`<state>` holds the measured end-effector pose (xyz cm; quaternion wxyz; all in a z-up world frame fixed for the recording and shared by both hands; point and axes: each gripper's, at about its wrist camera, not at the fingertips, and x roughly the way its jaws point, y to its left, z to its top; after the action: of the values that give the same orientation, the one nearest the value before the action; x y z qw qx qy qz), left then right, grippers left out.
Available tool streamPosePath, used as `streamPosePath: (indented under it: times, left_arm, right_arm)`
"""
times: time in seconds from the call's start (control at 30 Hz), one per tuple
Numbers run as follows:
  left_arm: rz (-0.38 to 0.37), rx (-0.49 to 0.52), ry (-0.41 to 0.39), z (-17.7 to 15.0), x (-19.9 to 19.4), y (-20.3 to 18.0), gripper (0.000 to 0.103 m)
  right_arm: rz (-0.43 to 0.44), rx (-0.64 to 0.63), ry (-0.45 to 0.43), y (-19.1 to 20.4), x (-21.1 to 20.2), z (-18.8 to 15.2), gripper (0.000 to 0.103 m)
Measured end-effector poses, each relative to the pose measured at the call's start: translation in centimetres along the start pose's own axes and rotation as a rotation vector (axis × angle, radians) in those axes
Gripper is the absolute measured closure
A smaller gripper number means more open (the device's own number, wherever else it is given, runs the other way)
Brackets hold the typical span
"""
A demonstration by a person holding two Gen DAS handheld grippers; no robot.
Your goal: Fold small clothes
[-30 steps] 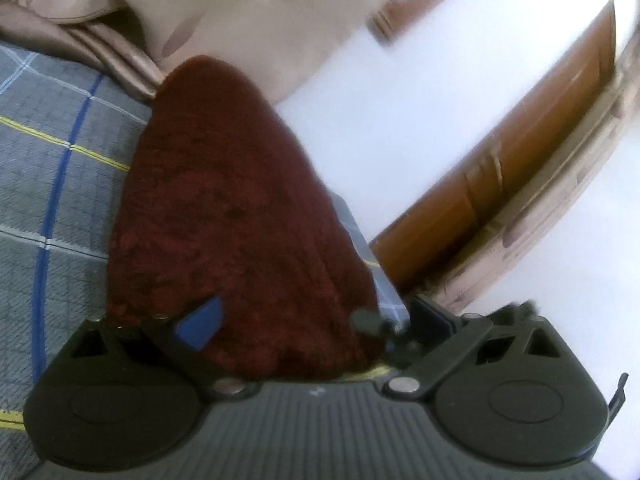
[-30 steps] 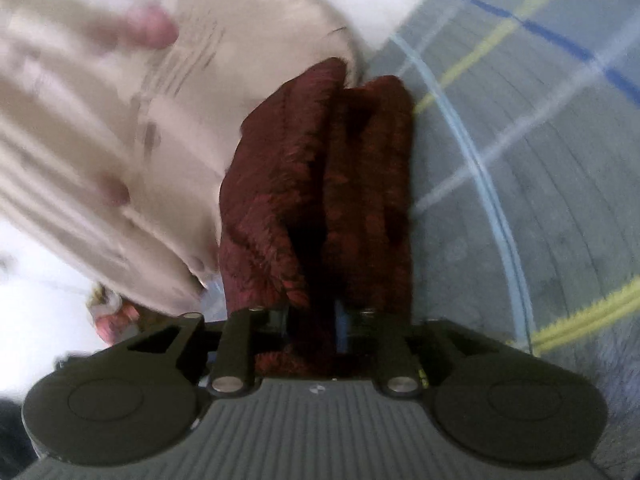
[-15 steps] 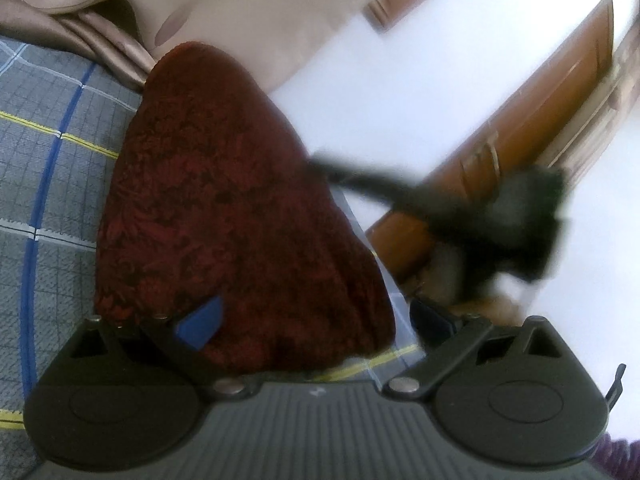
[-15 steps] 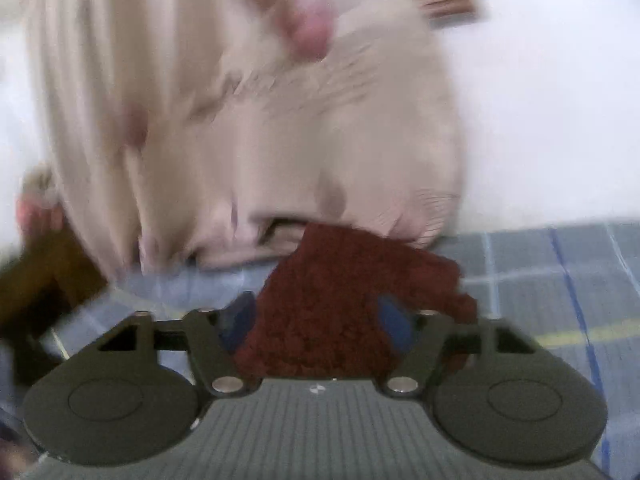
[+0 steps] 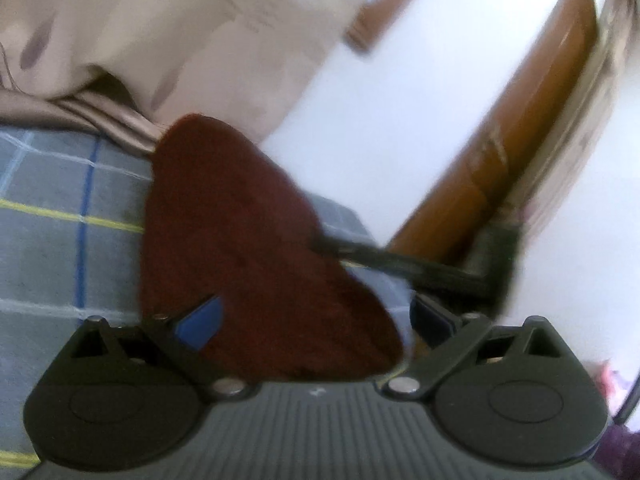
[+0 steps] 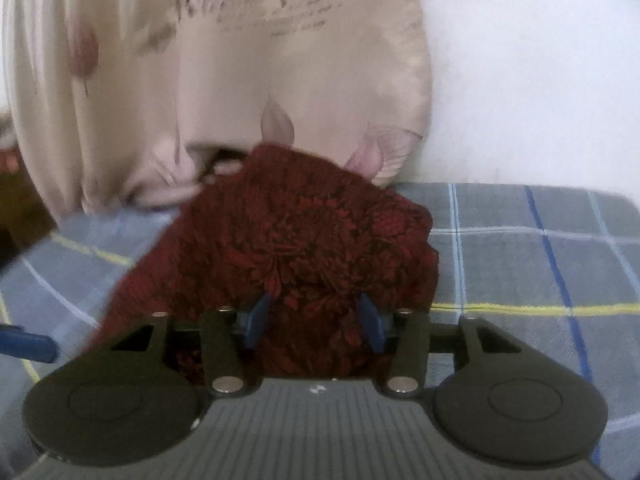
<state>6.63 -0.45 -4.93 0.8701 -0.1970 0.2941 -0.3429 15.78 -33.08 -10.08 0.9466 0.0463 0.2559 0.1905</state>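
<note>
Both views lose the near edge of the red cloth (image 6: 296, 248) behind the gripper bodies. Left gripper (image 5: 316, 320) is spread wide around it; right gripper (image 6: 316, 320) has jaws parted, cloth between, grip unclear. Cloth lies on a plaid sheet (image 6: 520, 248), touching the beige curtain (image 6: 200, 80); white wall behind.
</note>
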Motion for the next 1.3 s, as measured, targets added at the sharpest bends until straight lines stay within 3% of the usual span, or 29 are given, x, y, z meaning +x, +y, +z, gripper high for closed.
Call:
streamPosePath:
  times: [0.03, 0.1, 0.27, 0.43, 0.6, 0.9, 1.3]
  left_arm:
    - [0.018, 0.006, 0.002, 0.3, 0.1, 0.1, 0.002]
    - [0.059, 0.026, 0.001, 0.8, 0.4, 0.2, 0.002]
    - [0.173, 0.116, 0.005, 2.1, 1.3, 0.0, 0.002]
    - [0.360, 0.200, 0.050, 3.3, 3.7, 0.0, 0.002]
    - [0.466, 0.248, 0.079, 4.5, 6.1, 0.8, 0.002]
    - [0.418, 0.229, 0.093, 6.0, 8.1, 2.9, 0.000]
    - [0.324, 0.227, 0.102, 6.6, 9.7, 4.3, 0.000]
  right_arm:
    - [0.011, 0.024, -0.024, -0.2, -0.8, 0.0, 0.040]
    - [0.015, 0.062, -0.088, -0.1, -2.6, -0.1, 0.021]
    - [-0.006, 0.108, -0.140, -0.1, -5.4, -0.8, 0.002]
    - [0.028, 0.193, -0.107, -0.8, -5.6, -1.0, 0.000]
    - [0.029, 0.260, -0.065, -1.0, -3.5, 0.2, 0.000]
    - [-0.032, 0.273, 0.074, -2.7, 2.1, -0.3, 0.000]
    - [0.067, 0.368, 0.115, -4.9, 4.5, -1.3, 0.000]
